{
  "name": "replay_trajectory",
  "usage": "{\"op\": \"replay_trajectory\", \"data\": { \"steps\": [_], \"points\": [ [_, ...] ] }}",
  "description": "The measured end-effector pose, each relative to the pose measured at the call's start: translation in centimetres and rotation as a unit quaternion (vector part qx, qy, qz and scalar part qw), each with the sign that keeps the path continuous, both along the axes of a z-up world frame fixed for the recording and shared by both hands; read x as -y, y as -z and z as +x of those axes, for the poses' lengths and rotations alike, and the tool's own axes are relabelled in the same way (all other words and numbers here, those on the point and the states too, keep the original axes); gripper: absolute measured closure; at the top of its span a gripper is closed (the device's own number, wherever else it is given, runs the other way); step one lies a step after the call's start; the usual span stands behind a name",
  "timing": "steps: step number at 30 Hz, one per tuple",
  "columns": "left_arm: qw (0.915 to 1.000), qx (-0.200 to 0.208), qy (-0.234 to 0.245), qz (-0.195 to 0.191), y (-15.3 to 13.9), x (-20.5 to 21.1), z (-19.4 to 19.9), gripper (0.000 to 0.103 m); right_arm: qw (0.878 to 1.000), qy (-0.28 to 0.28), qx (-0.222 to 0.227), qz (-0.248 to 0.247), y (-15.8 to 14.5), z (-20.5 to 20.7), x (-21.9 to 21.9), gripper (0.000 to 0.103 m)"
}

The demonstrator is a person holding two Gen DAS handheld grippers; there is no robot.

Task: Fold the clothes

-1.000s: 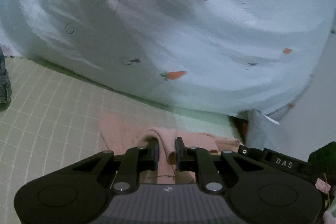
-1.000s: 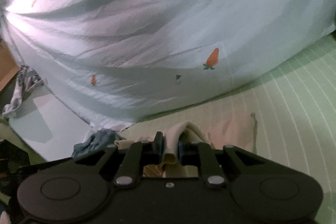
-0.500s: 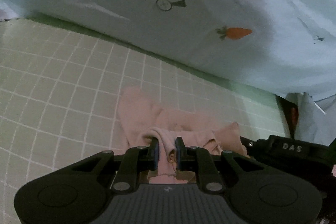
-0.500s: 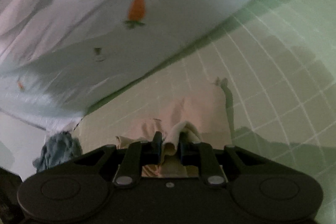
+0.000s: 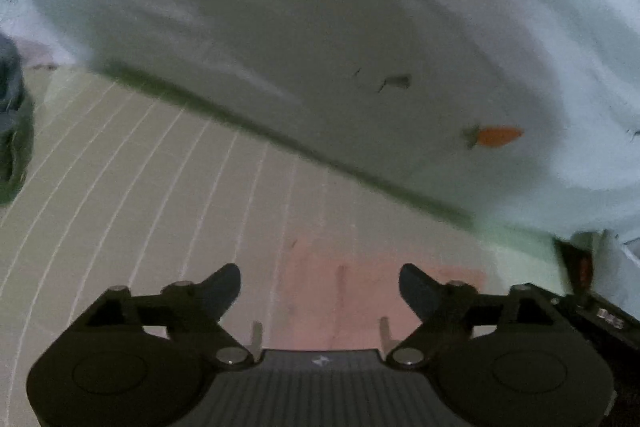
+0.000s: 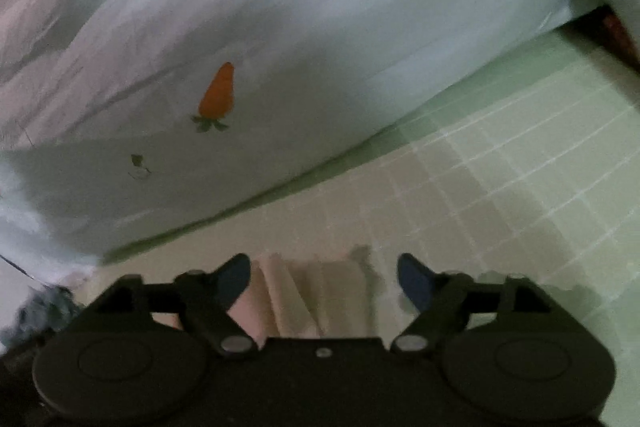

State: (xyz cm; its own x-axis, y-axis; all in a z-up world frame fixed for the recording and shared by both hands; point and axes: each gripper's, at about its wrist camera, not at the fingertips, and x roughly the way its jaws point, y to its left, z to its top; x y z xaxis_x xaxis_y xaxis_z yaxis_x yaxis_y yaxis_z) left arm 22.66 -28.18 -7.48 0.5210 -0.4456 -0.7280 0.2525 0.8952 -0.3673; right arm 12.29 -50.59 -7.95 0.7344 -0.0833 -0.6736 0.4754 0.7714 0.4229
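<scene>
pink garment (image 5: 380,291): soft, light, limp; lies flat between spread, empty left gripper (image 5: 320,287) and right gripper (image 6: 324,277); pinch at an edge.

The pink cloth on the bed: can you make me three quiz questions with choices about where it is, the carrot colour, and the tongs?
1. Where does the pink cloth lie?
A. on the checked sheet
B. on top of the carrot blanket
C. on a chair

2. What colour is the carrot?
A. blue
B. orange
C. purple

3. How are the left tongs and right tongs?
A. both shut
B. one shut
C. both open

Answers: 1 A, it lies flat on the grid lines; 2 B, orange with green leaves; 3 C, wide gaps, gripping nothing.
</scene>
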Motion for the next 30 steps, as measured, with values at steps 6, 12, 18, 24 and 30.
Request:
{"op": "replay_trajectory", "data": {
  "steps": [6, 12, 18, 24, 30],
  "points": [
    [0.9963, -0.076, 0.030, 0.024, 3.6, 0.3, -1.1, 0.015, 0.998, -0.034, -0.037, 0.041, 3.0, -2.1, -2.4, 0.012],
    [0.9933, -0.103, 0.051, 0.014, 5.6, 0.7, -1.4, 0.018, 0.993, -0.070, -0.077, 0.056, 5.2, -1.0, -4.0, 0.012],
    [0.9894, -0.115, 0.074, -0.048, 6.4, 0.0, -0.7, 0.042, 0.991, -0.081, -0.082, 0.066, 5.8, -0.8, -4.9, 0.000],
    [0.9823, -0.143, 0.059, -0.106, 6.9, -1.4, -1.9, 0.077, 0.984, -0.130, -0.076, 0.091, 5.2, -1.9, -6.4, 0.041],
    [0.9847, -0.118, 0.081, -0.100, 4.1, -2.5, -6.0, 0.081, 0.987, -0.107, -0.065, 0.105, 3.1, -6.7, -7.5, 0.058]
  ]
}}
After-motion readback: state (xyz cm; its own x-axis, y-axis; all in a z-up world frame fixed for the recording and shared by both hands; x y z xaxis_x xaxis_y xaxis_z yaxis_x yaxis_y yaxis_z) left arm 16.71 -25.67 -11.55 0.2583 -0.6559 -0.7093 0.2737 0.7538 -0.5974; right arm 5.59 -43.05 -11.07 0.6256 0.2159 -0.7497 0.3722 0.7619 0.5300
